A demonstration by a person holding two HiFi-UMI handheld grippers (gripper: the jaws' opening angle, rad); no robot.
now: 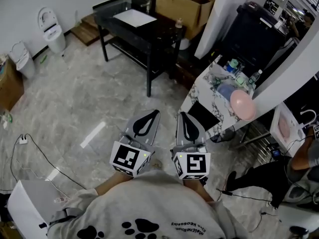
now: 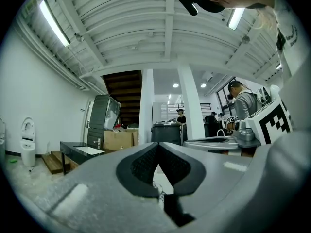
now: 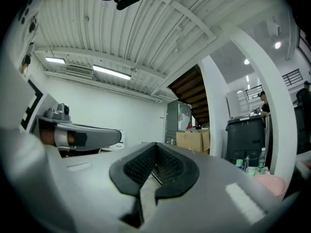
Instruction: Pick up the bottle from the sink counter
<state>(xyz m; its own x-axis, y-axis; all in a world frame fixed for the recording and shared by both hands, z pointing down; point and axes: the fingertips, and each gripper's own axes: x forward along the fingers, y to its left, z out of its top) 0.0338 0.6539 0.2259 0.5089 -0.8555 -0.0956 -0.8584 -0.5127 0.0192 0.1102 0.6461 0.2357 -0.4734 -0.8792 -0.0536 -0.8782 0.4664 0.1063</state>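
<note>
A cardboard box [image 1: 184, 4] on the black table [image 1: 159, 34] held a jumble I could not make out. The bottle [image 1: 255, 77], clear with a small cap, stood at the far end of the sink counter [image 1: 198, 92], beyond a pink bowl [image 1: 242, 104]. The left gripper [image 1: 152, 116] and right gripper [image 1: 183, 119] were both clenched on nothing. The bottle stood well apart from them, at two o'clock.

Workshop (ribbed ceiling [image 2: 165, 28]), loose toilet [image 1: 50, 30], cardboard box [image 1: 183, 5], sink counter [image 1: 198, 92]

Left hand-held gripper [image 1: 152, 115] and right hand-held gripper [image 1: 183, 117] point level, closed.
</note>
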